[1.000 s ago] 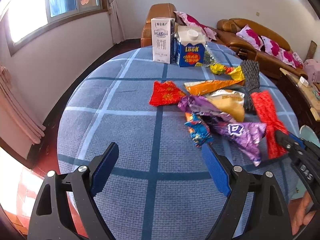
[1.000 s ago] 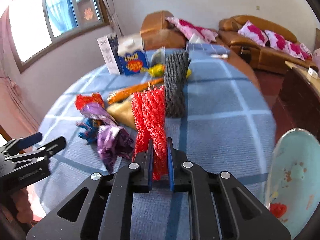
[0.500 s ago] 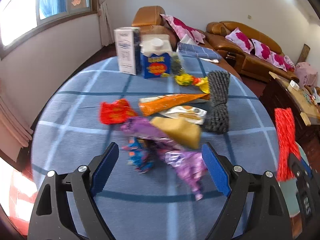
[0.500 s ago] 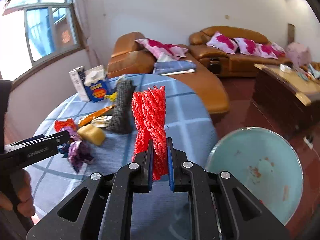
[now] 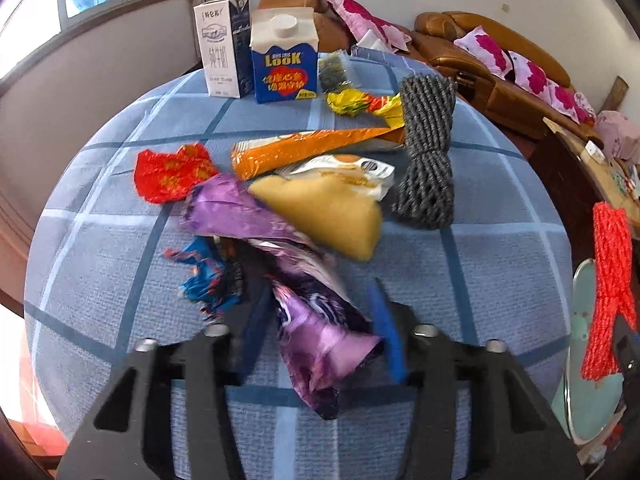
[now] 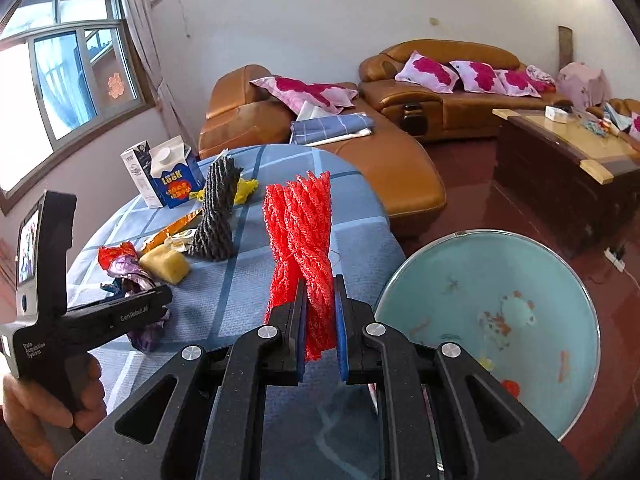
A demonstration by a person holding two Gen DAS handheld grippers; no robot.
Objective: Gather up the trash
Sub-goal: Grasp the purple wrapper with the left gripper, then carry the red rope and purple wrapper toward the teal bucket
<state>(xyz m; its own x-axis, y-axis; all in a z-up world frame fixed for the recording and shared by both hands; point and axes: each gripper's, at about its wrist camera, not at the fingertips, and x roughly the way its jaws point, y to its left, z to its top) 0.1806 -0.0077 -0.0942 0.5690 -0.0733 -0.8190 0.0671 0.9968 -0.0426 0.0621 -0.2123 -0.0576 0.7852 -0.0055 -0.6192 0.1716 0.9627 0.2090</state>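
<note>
Table [image 5: 500, 264] has slid toward me in the left view; a second ago the litter lay well ahead of the jaws, now the pile sits right at them. In the right view the table has swung off to the left and the pale green basin [image 6: 520, 272] beside its edge fills the lower right.

Red net [image 6: 298, 240] is clamped upright in my right gripper [image 6: 320, 340], off the table and next to the basin, not over it yet. My read: drop comes next, once I'm above the bowl.

Left gripper [image 5: 320, 344] has just been closing, from wide open to a narrow gap. Purple wrapper [image 5: 320, 332] is between the blue pads [image 5: 386, 340]. Frame is smeared there, so I can't tell if the pads are pressing on it.

Still lying on the table: grey net [image 5: 428, 156], yellow bag [image 5: 328, 212], orange wrapper [image 5: 304, 148], red wrapper [image 5: 172, 172], blue wrapper [image 5: 204, 276]. Two cartons [image 5: 284, 60] standing at the far edge.

So: one piece nearly binned, one possibly gripped, most left.
</note>
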